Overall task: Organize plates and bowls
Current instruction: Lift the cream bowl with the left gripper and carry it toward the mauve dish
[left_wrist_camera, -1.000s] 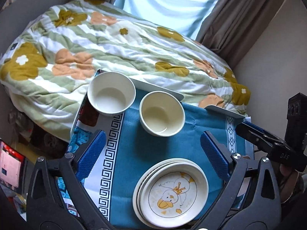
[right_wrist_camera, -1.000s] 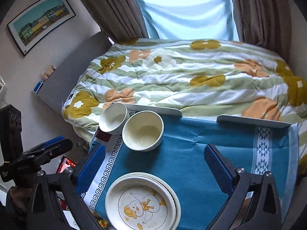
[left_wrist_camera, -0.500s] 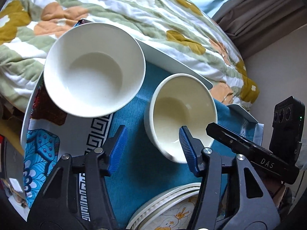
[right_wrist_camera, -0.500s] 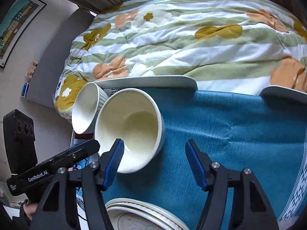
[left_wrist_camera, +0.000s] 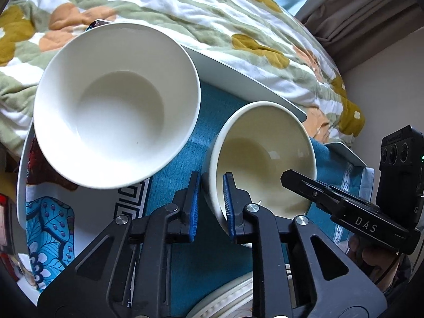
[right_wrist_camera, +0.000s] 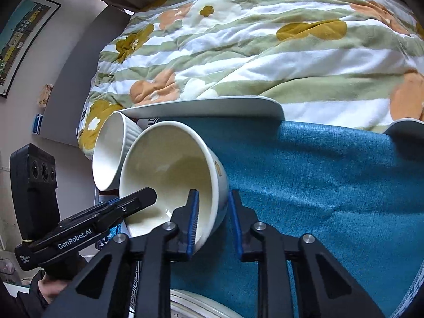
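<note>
Soft daylight, sharp focus, strong fisheye edge-warp.

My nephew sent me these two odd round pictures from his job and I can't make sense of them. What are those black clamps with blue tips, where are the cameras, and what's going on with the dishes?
No robot here: a person holds a hand tool in each hand, and each tool has two fingers with blue pads and its own wide-angle camera looking along them. One picture comes from the left tool, the other from the right.

On the blue cloth, in front of a flowered quilt, stand two bowls and, at the bottom edge, a stack of plates.

Both tools have just closed on the cream bowl. The left gripper pinches its rim on one side, the right gripper on the opposite side, one pad inside and one outside each time. The white bowl beside it is untouched.
</note>
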Tool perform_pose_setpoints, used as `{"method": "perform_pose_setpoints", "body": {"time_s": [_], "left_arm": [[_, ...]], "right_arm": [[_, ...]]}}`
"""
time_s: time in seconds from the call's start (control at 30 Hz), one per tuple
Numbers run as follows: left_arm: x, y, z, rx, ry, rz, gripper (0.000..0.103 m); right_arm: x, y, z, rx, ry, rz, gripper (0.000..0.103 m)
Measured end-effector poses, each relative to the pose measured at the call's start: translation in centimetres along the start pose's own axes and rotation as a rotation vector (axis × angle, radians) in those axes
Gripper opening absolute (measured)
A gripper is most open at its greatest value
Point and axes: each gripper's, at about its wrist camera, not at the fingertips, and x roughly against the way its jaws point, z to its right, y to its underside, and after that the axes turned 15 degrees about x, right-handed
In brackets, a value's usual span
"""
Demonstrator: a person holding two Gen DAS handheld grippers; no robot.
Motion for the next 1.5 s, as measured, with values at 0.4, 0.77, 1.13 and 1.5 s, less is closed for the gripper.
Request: {"method": "perform_pose_setpoints", "body": {"time_s": [0.4, 0.77, 1.13, 1.5], "left_arm": [[2.0, 0.6, 2.2, -0.121, -0.048, 0.064, 0.015], [8.4, 3.9, 5.1, -0.229, 0.007, 0.15, 0.015], [11.9, 12.3, 10.9, -0.404, 0.074, 0.114, 0.015], [8.3, 23.9, 20.0, -0.453, 0.095, 0.057, 0.015]], "right_arm": [[1.2, -0.1, -0.4, 0.021, 0.025, 0.034, 0.017], [8.0, 2.1, -3.5, 0.017, 0.065, 0.169, 0.017], [17.2, 10.0, -4.4, -0.08, 0.161, 0.292, 0.017], [25.5, 19.4, 2.2, -0.138, 0.234, 0.322, 0.017]]}}
